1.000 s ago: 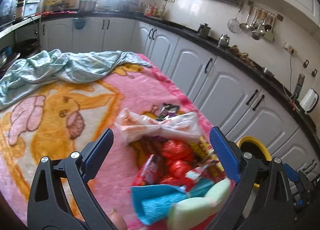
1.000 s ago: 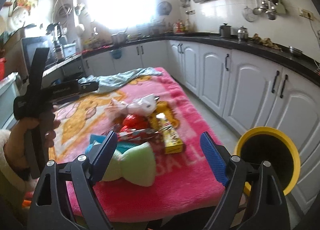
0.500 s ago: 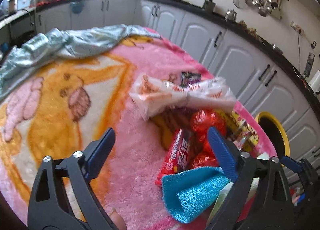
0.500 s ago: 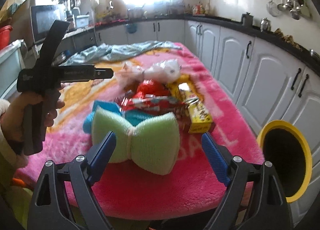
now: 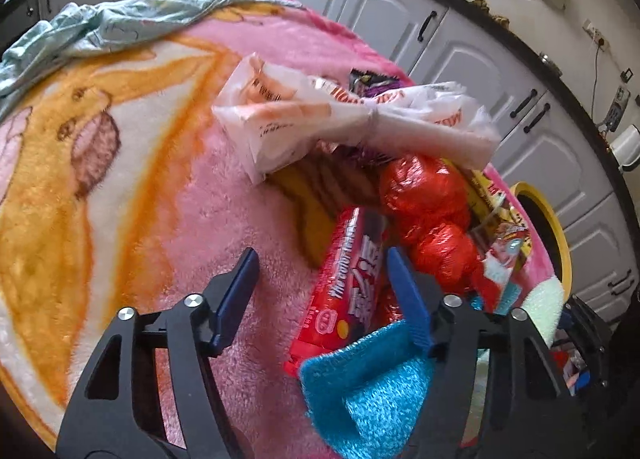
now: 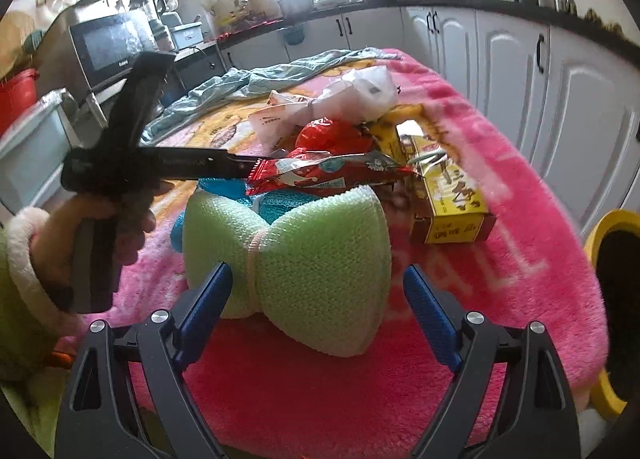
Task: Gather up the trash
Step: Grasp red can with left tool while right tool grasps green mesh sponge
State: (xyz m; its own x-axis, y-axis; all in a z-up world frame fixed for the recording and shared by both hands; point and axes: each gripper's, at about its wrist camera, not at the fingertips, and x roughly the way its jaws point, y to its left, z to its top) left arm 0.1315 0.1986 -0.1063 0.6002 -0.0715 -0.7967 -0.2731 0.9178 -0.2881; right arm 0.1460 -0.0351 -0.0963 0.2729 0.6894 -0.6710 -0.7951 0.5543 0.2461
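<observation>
A pile of trash lies on the pink blanket (image 5: 168, 187). My left gripper (image 5: 320, 279) is open, low over the blanket, its fingers straddling a red candy wrapper (image 5: 348, 283). Beside it are red foil balls (image 5: 424, 187), a white tied plastic bag (image 5: 320, 115) and a blue cloth (image 5: 368, 391). My right gripper (image 6: 316, 291) is open, its fingers either side of a green tied sponge (image 6: 304, 251). Behind the sponge lie a red snack bag (image 6: 332, 171) and a yellow box (image 6: 448, 195). The left gripper also shows in the right wrist view (image 6: 248, 158).
A yellow-rimmed bin (image 6: 616, 271) stands on the floor at the table's right edge; it also shows in the left wrist view (image 5: 548, 227). A pale green cloth (image 5: 120, 23) lies at the far end. White cabinets (image 6: 520, 71) line the right.
Both grippers moved forward and down toward the pile. The left one narrowed and now straddles the red candy wrapper; the right one closed in around the green sponge.
</observation>
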